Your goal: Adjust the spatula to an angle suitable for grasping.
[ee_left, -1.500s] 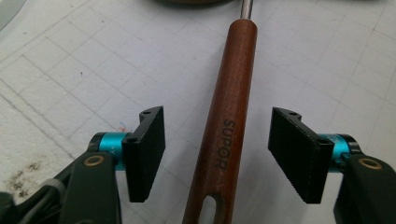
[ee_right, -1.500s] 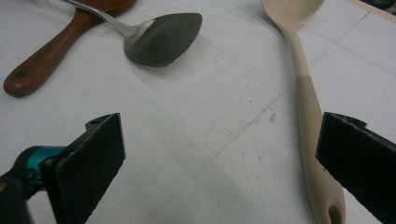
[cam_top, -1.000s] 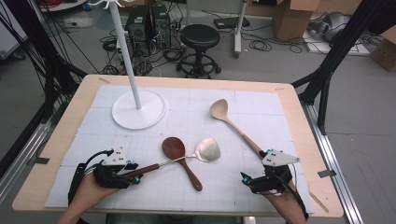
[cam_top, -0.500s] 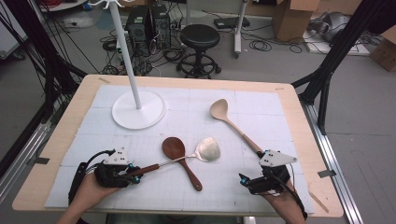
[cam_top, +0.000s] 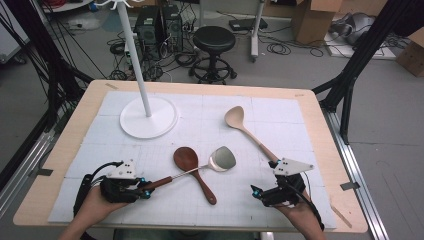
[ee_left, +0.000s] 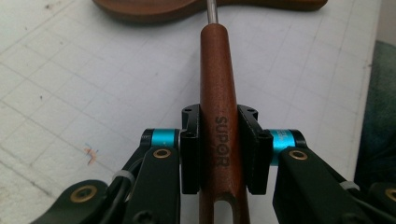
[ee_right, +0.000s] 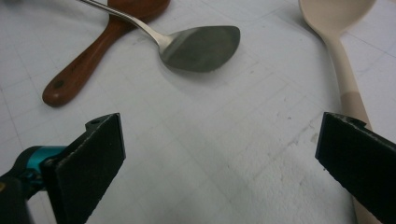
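A metal spatula (cam_top: pixel 222 158) with a red-brown wooden handle (ee_left: pixel 219 107) lies on the white mat, its shaft crossing a dark wooden spoon (cam_top: pixel 186 159). My left gripper (cam_top: pixel 145 189) sits at the handle's near end; its jaws have just been closing and both pads now press the handle's sides (ee_left: pixel 219 149). My right gripper (cam_top: pixel 256 191) rests low at the front right, jaws wide open (ee_right: pixel 224 154) with only bare mat between them. A pale wooden spoon (cam_top: pixel 235 118) lies diagonally, its handle running past the right jaw (ee_right: pixel 343 56).
A white stand with a round base (cam_top: pixel 148 117) and a tall pole rises at the back left of the table. The dark spoon's handle (ee_right: pixel 79 70) points toward the front edge, between the two hands.
The left jaws have narrowed around the spatula handle. The utensils lie where they were, and both hands have hardly shifted.
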Tool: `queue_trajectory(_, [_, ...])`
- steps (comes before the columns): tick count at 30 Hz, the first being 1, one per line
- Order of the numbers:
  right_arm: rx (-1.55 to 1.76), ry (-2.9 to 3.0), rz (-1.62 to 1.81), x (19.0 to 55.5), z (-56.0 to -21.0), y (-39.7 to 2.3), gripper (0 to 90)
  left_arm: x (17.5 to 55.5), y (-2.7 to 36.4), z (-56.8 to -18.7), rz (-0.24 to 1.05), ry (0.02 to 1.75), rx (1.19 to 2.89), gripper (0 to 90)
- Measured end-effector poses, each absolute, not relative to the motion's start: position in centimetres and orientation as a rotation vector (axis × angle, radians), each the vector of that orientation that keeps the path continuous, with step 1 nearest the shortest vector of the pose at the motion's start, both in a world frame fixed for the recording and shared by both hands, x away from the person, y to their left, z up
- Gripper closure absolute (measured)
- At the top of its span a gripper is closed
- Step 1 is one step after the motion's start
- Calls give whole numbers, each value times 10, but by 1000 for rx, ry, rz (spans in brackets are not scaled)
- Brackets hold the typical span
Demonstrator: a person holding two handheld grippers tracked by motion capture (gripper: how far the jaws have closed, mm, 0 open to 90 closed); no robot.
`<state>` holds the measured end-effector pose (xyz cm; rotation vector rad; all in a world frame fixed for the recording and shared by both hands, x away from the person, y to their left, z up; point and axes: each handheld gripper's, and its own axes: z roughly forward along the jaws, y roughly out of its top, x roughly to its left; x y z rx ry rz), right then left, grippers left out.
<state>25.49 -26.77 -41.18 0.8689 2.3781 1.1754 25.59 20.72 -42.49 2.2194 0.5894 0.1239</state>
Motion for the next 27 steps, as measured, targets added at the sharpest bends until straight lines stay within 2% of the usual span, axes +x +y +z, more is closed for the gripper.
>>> queue_trajectory(13, [692,2465,1210,282,-395,-223,6,260,205,-415,98,587,2188,726])
queue_trajectory(27, [531,2627,1269,308,-384,-175,7,271,183,-392,71,521,2139,726])
